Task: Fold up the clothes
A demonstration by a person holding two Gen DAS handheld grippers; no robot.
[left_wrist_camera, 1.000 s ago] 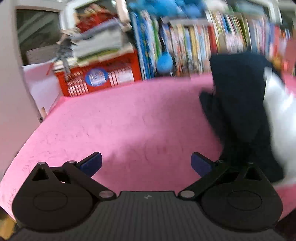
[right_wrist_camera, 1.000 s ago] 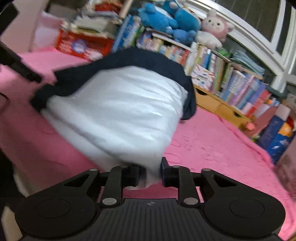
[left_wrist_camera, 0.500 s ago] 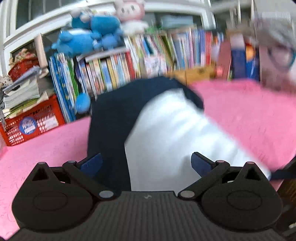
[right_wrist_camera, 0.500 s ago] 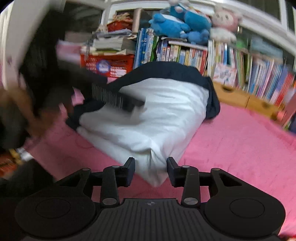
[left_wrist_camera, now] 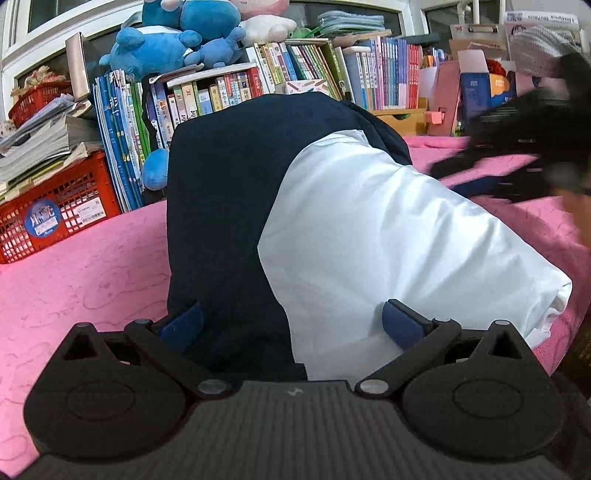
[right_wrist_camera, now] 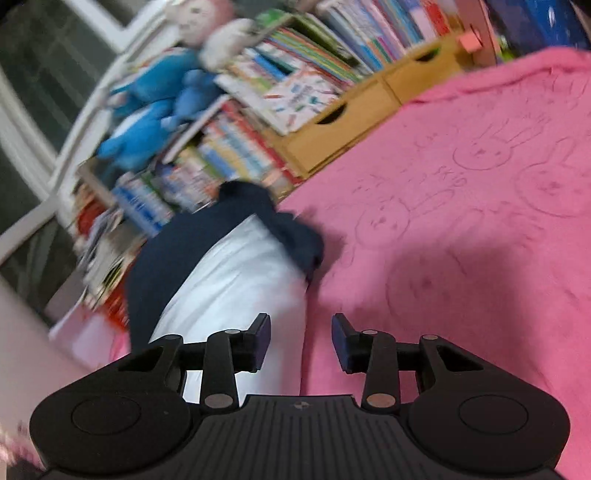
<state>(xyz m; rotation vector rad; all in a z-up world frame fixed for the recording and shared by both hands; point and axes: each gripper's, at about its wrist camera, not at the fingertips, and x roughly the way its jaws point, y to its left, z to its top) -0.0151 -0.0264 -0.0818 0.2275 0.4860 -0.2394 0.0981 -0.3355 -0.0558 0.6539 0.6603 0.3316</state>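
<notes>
A folded garment, navy (left_wrist_camera: 221, 206) on one side and white (left_wrist_camera: 369, 240) on the other, lies on the pink blanket (left_wrist_camera: 81, 266). My left gripper (left_wrist_camera: 291, 325) hovers just over its near end, open wide, one blue pad above the navy part and the other above the white. The right gripper (right_wrist_camera: 301, 339) is rolled sideways to the right of the garment (right_wrist_camera: 229, 288). Its jaws are closing with a clear gap; only the white cloth's edge and the blanket show between them, and nothing is pinched. It appears as a black blur (left_wrist_camera: 524, 147) at the right of the left wrist view.
Shelves packed with books (left_wrist_camera: 303, 77) line the far side, with blue plush toys (left_wrist_camera: 173, 33) on top. A red crate (left_wrist_camera: 55, 218) holding stacked papers stands at the left. Wooden drawers (right_wrist_camera: 332, 129) sit beside the blanket's far edge. Bare pink blanket (right_wrist_camera: 480, 221) stretches right of the garment.
The right gripper let go of the white cloth, then swung right and rolled over. The left gripper turned from bare blanket to the garment and came down close over it.
</notes>
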